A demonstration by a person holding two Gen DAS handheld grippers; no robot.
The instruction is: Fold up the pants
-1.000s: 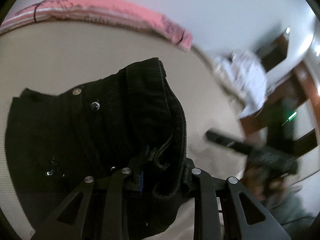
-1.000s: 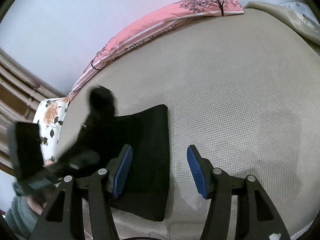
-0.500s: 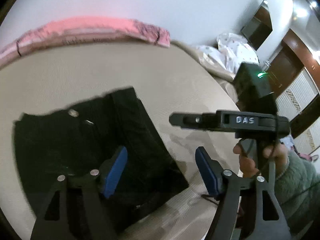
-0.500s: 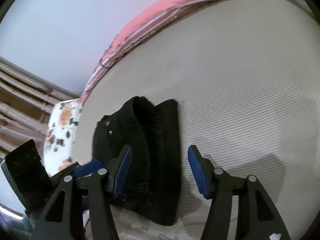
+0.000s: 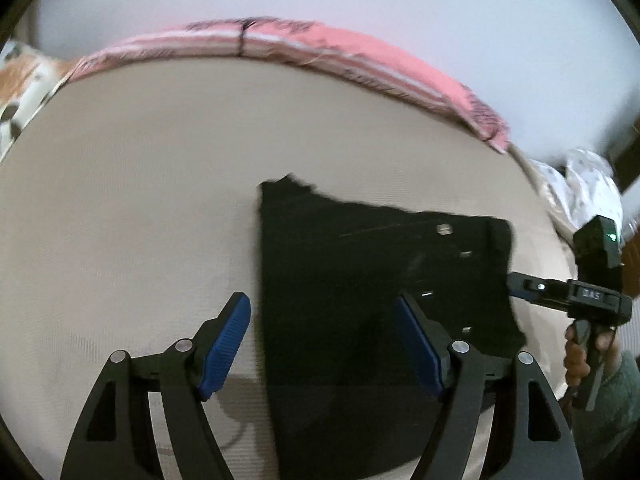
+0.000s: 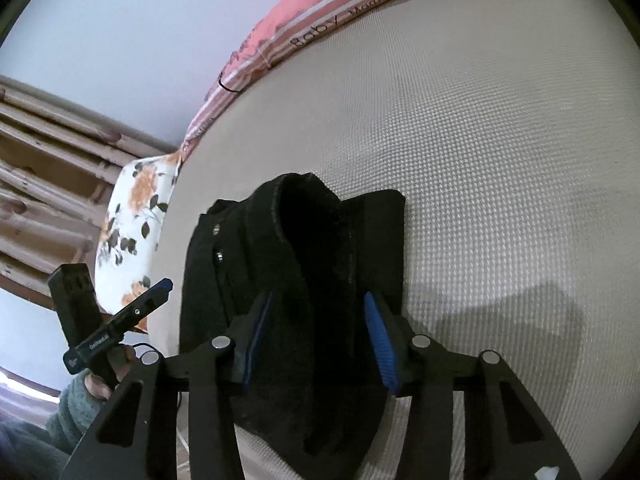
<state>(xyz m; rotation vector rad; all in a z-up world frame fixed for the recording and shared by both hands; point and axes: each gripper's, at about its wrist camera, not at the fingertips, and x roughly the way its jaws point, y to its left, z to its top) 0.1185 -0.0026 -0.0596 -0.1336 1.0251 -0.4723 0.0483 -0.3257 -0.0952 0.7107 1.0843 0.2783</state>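
Note:
Black pants lie folded on a beige mattress, their metal buttons toward the right. My left gripper hovers over the pants' left edge. Its jaws are opening and the blue pads touch nothing. In the right wrist view a raised hump of the pants fills the gap of my right gripper. Those jaws are closing, and the blue pads press the cloth on both sides. The cloth drapes over the gripper's crossbar. The right tool also shows at the pants' right edge.
A pink striped cover runs along the mattress's far edge. A floral pillow lies by wooden slats on the left side. White bedding sits at the far right. A hand in a grey-green sleeve holds the right tool.
My left gripper let go of the waistband, opened and swung left; the pants now lie flat. My right gripper came down over the raised fold and its jaws narrowed onto it.

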